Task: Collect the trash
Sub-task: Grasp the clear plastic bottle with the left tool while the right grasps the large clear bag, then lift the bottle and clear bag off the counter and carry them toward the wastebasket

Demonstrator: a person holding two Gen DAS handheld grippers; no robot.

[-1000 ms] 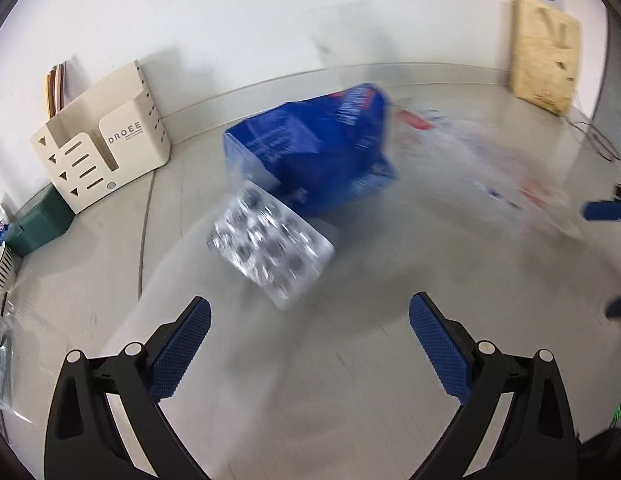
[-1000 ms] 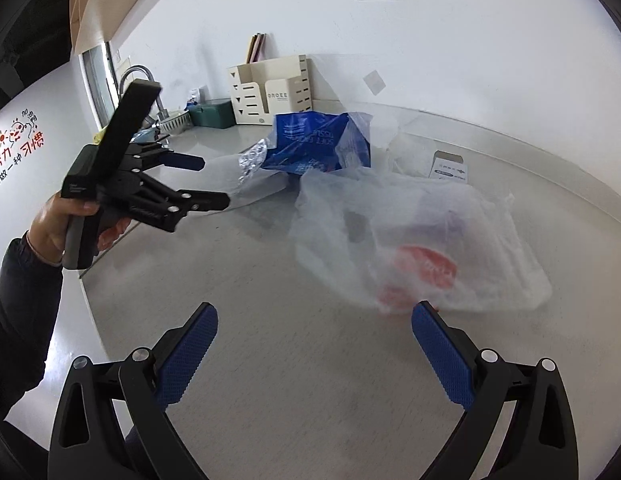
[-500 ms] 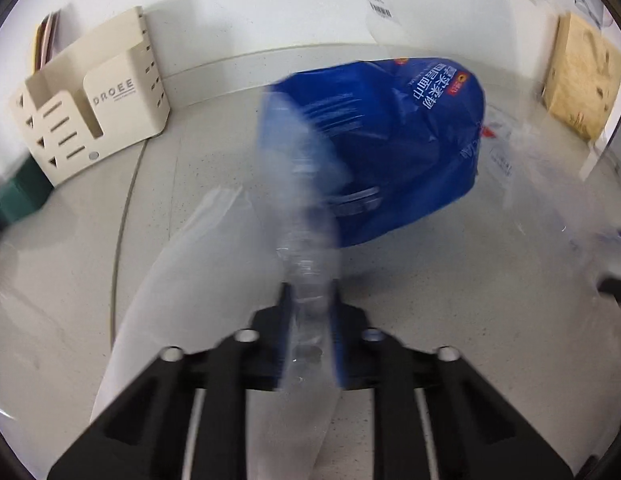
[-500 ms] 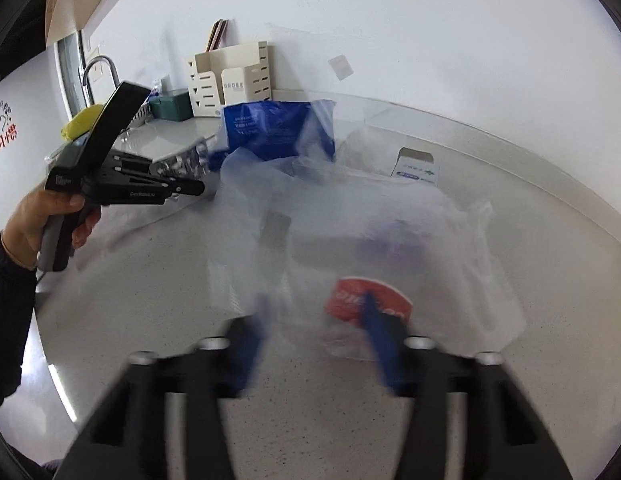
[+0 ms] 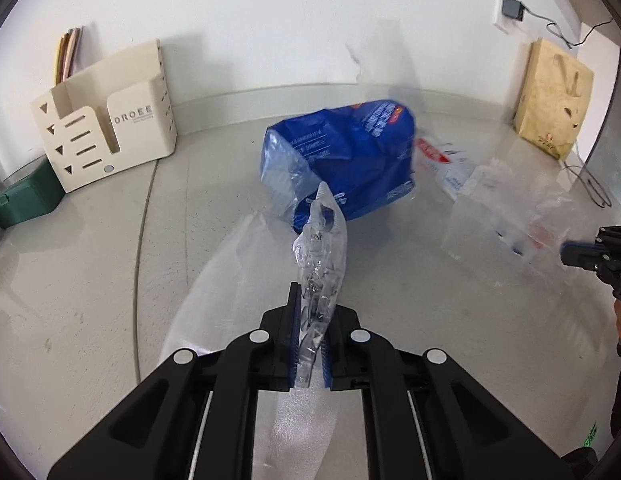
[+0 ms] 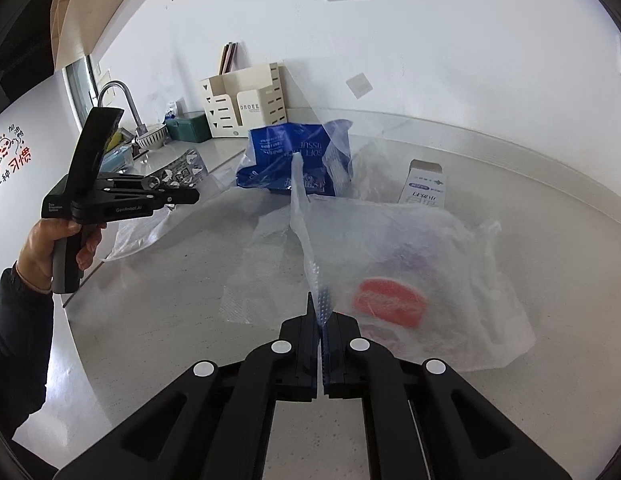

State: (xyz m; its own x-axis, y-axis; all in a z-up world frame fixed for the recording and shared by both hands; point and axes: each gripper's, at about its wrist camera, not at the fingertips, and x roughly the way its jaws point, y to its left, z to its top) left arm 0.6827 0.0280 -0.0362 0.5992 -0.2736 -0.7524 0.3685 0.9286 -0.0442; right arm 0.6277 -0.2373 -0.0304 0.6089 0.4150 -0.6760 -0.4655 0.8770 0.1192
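A second ago both grippers hung wide open; now both are clenched. The left gripper (image 5: 309,336) pinches the blister pack (image 5: 320,260), lifted edge-on off the counter (image 5: 90,280), with the blue wrapper (image 5: 342,160) at its twelve o'clock. The right gripper (image 6: 320,344) has closed on the rim of the clear bag (image 6: 410,264) — its film rises in a ridge from the jaws, and the bag spreads toward its one o'clock. To me this reads as trash in one hand, sack in the other — the drop-in looks next. A small box (image 6: 424,184) waits behind the bag.
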